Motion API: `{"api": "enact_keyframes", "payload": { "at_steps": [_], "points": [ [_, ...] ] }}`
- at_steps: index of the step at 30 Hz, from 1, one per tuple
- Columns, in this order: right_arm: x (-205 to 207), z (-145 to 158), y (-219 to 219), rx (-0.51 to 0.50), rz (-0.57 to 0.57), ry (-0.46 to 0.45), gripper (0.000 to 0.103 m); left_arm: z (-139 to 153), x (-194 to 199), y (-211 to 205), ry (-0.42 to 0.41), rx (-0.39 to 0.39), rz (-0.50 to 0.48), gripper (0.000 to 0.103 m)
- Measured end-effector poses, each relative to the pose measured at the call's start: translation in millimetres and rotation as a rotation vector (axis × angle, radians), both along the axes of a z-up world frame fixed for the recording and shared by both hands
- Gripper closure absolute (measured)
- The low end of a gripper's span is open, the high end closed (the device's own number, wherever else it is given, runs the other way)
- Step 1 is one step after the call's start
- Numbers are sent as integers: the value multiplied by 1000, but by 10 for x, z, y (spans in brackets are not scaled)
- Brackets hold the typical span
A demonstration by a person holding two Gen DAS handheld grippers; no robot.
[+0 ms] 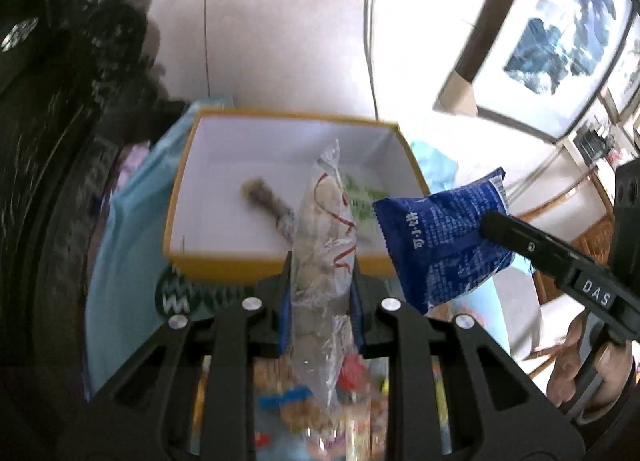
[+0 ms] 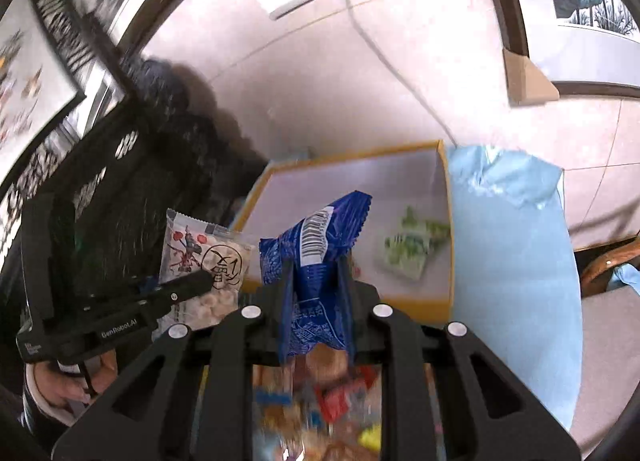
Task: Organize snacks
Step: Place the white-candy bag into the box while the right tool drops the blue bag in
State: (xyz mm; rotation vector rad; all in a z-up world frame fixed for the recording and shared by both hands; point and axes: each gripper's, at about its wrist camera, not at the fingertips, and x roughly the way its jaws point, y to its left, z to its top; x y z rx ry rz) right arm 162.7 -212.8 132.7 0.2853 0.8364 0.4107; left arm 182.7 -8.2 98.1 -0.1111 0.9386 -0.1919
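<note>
Nearest, at the bottom of both wrist views: a blurred heap of mixed snacks (image 2: pixel 320 413), wrappers of red, yellow and blue, still waiting to be sorted.

Just above it, centre of the left wrist view: left tool (image 1: pixel 322 261) pressed together on a clear packet (image 1: pixel 324 229) of pale round pieces, held upright and edge-on, its top reaching over the near wall of the yellow box (image 1: pixel 224 265). Seen from the other camera at lower left, the same clear packet (image 2: pixel 204 261) shows its printed face, pinched by the left tool (image 2: pixel 204 281).

Centre of the right wrist view: right tool (image 2: pixel 316 281) pinching a blue packet (image 2: pixel 320 245), barcode end up. In the left wrist view that blue packet (image 1: pixel 440 237) hangs at right centre, just beside the box's right wall, apparently off the table (image 2: pixel 512 261) with its light blue cover.

Beyond, mid-frame: box open, white inside, already holding a green-printed packet (image 2: pixel 412 249) and a brownish wrapped piece (image 1: pixel 264 201).

Step in hand, by the look of it: carrying both packets into the box. Best done by clearing the near wall first, lowering each onto bare floor of the box apart from what lies there, then spreading the tool only once the packet rests flat. Worth keeping the two tools apart, since both aim at the same opening.

Farthest: tiled wall, cable, framed pictures at the upper corners.
</note>
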Motion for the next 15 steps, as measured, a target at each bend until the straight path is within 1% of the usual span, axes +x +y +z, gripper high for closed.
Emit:
{"api": "enact_keyframes", "payload": {
  "at_steps": [3,6,7,8,9,10,11,13,15],
  "points": [
    [355,-76,-57,22,-40,10,82,-47,401,-1,11,4,18,80],
    [676,-319,-74,22,-80,51,81,-215,760,-3,40,22,49,78],
    [748,-396,-68,16,-84,69,79,-287,848,3,45,28,73,72],
    [818,-491,-72,11,-98,99,76,-330,899,18,42,27,92,44],
    [842,-548,-86,6,-118,121,74,-345,913,39,28,42,119,20],
    [840,-578,-105,0,-135,127,66,-339,894,48,7,61,141,16],
    [806,-587,-131,-9,-147,109,59,-337,875,67,-12,72,155,15],
    [734,-591,-165,-28,-152,84,56,-368,832,149,-2,61,154,15],
    [656,-610,-218,-23,-146,96,55,-414,747,245,25,49,157,15]
  ]
}}
